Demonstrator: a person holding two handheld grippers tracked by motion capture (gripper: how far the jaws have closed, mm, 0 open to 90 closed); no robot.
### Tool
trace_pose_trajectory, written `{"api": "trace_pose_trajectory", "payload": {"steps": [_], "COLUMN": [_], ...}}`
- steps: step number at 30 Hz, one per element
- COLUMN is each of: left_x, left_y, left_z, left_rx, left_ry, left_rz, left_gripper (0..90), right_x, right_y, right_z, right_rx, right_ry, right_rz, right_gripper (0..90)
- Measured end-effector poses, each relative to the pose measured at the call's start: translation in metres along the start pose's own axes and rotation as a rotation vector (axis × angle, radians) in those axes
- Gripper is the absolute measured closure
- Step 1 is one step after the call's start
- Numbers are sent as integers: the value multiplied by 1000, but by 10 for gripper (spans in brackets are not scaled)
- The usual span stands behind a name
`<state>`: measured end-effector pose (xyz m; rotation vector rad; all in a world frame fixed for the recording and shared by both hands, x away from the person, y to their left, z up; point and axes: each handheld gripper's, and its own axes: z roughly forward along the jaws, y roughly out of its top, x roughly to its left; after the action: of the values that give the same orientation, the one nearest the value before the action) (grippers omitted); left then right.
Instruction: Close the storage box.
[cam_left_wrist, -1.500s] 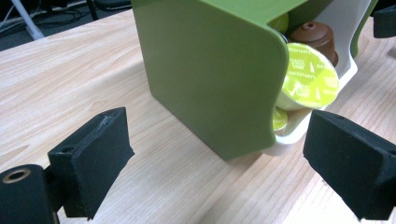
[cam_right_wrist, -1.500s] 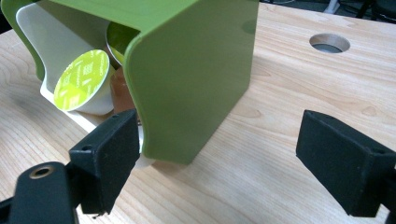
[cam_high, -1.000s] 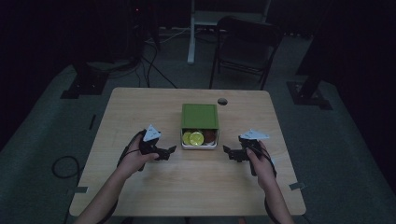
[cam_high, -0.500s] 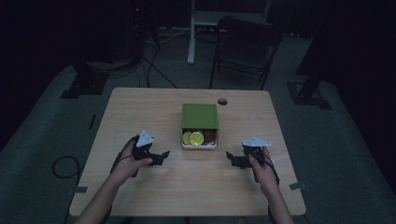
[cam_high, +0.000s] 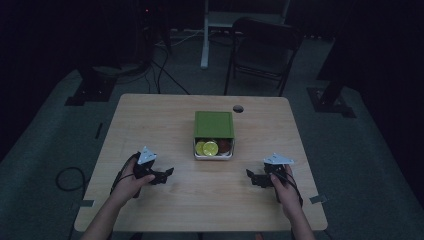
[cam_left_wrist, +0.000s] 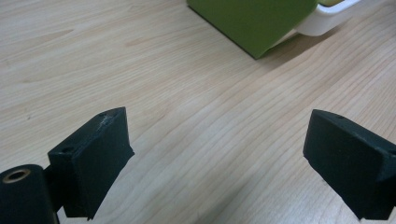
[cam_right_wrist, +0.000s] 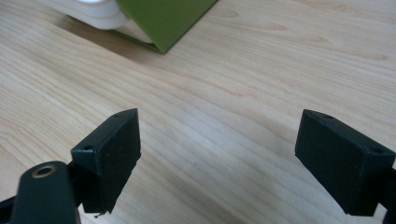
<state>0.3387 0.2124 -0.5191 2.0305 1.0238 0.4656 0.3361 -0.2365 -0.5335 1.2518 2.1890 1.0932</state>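
i'm at the approach step, both tools low over the table (cam_high: 150, 120) with nothing taken up yet. my left gripper (cam_high: 167, 173) sits at about seven o'clock from the white box (cam_high: 214, 156), jaws spread wide and empty, pads clear of the wood. the box stands mid-table, its green lid (cam_high: 214, 124) slid toward twelve so the yellow-green rounds (cam_high: 207, 147) show at the near end. my right gripper (cam_high: 250, 175) waits at four o'clock, equally wide and empty. next, i judge, i must close in from both flanks, level with the box walls.
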Motion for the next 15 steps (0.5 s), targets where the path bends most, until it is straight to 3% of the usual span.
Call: {"api": "trace_pose_trajectory", "payload": {"steps": [8,15], "left_x": [-3,-3], "left_y": [-8,-23], "left_z": [-8,-15], "left_rx": [16,22], "left_ry": [18,53], "left_rz": [16,-11], "left_gripper": [77,77], "right_x": [-2,-1], "right_y": [-10,-19], "right_z": [-7,-14], "right_rx": [6,10], "right_ry": [-44,-95], "right_rz": [-3,-6], "right_gripper": [138,132]}}
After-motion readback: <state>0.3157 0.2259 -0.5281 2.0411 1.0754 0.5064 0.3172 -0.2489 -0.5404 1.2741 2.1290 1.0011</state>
